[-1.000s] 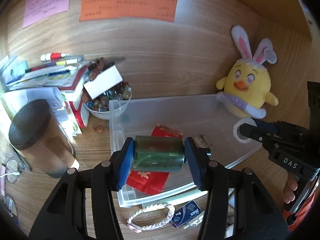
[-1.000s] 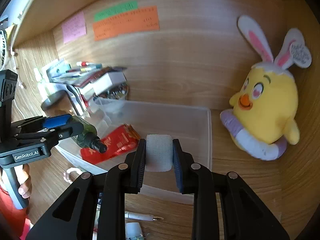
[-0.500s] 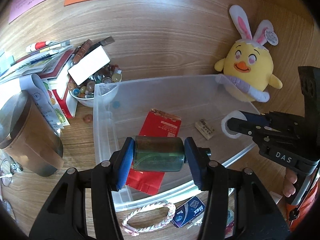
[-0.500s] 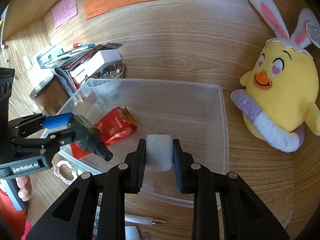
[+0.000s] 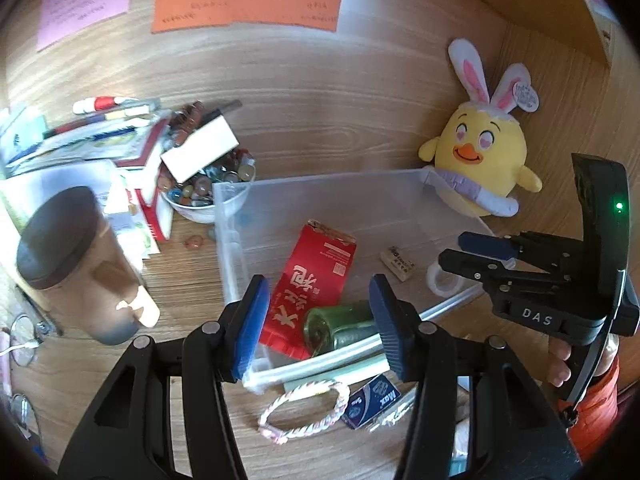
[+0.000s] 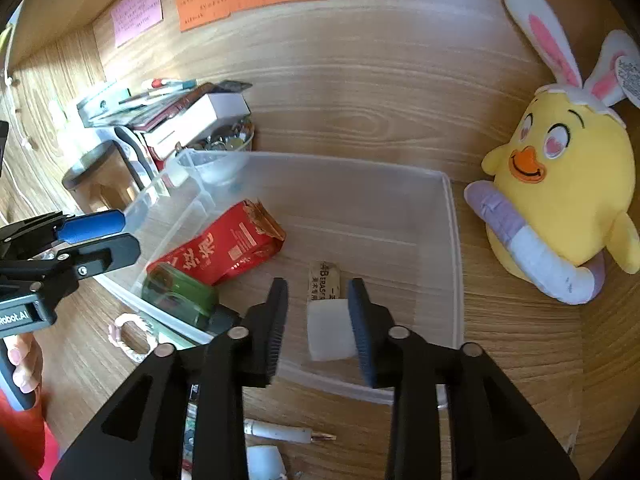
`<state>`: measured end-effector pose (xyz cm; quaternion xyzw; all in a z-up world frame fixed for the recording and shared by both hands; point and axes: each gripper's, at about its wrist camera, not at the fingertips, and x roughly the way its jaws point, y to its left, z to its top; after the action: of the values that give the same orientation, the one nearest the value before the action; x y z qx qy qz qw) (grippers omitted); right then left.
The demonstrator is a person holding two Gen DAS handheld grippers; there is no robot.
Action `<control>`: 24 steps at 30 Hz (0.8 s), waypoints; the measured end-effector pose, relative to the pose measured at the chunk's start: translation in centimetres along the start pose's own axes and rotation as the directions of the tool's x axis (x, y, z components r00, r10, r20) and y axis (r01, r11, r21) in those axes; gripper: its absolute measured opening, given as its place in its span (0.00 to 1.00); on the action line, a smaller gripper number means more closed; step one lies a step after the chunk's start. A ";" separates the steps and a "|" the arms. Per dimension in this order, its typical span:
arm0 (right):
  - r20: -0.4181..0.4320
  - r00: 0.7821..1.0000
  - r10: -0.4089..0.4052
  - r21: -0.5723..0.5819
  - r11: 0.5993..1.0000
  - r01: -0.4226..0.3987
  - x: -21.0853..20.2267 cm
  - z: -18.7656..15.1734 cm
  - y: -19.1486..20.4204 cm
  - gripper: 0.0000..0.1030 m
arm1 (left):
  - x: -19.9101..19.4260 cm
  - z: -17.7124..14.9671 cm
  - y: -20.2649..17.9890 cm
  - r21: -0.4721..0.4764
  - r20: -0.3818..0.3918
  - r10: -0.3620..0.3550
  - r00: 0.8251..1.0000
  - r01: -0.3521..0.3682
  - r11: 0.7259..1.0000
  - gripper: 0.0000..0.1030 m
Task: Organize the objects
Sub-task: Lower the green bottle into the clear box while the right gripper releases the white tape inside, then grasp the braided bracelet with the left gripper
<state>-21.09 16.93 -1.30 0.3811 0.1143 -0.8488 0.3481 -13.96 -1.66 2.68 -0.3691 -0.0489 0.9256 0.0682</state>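
**Both grippers spread over the bin, bottle and tape lying inside**

The left gripper (image 5: 318, 320) hangs over the bin's near-left corner with its blue pads wide apart, gripping nothing. Below the gap, the green bottle (image 5: 340, 326) lies on its side on the bin floor, against the near wall and touching the red packet's (image 5: 312, 280) lower end. Neither pad touches it.

The right gripper (image 6: 318, 320) is over the bin's near edge, jaws likewise parted. The white tape roll (image 6: 330, 334) sits between them, close beside the right pad; whether it touches that pad cannot be told. In the left view the roll (image 5: 440, 280) shows low at the bin's near-right side, behind the gripper's tip. Just beyond it lies a small eraser (image 6: 324, 280).

The clear bin (image 6: 454, 240) has bare floor across its far half and right side. The packet lies slantwise along the left wall.

Outside, a rope bracelet (image 5: 304, 410) and a blue box (image 5: 374, 400) lie on the desk before the near wall. A bowl of beads (image 5: 204, 196) presses the far-left corner, with a brown cup (image 5: 76, 264) and stacked books further left. A yellow chick (image 6: 560, 192) sits close by the right wall. A pen (image 6: 288, 434) lies near the front edge.
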 end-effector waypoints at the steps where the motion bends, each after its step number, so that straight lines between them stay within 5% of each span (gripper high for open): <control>1: 0.008 1.000 0.000 -0.001 1.000 0.000 -0.4 0.0 0.0 0.35 | -0.5 -0.1 0.1 0.000 0.008 0.005 1.000 -0.005 1.000 0.53; 9: 0.087 0.996 -0.032 -0.030 0.999 0.035 -4.0 -0.8 0.7 0.56 | -2.9 -1.8 0.9 -0.003 0.030 0.034 0.999 -0.034 0.999 0.65; 24: 0.066 0.998 0.004 -0.006 1.000 -0.004 -6.5 -6.1 1.2 0.57 | -1.7 -7.5 3.1 -0.061 -0.096 0.047 0.994 -0.053 0.997 0.65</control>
<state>-13.81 22.17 -0.64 0.3522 0.1047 -0.8598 0.3545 -7.86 -4.68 -2.06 -0.4154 -0.0657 0.9066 0.0357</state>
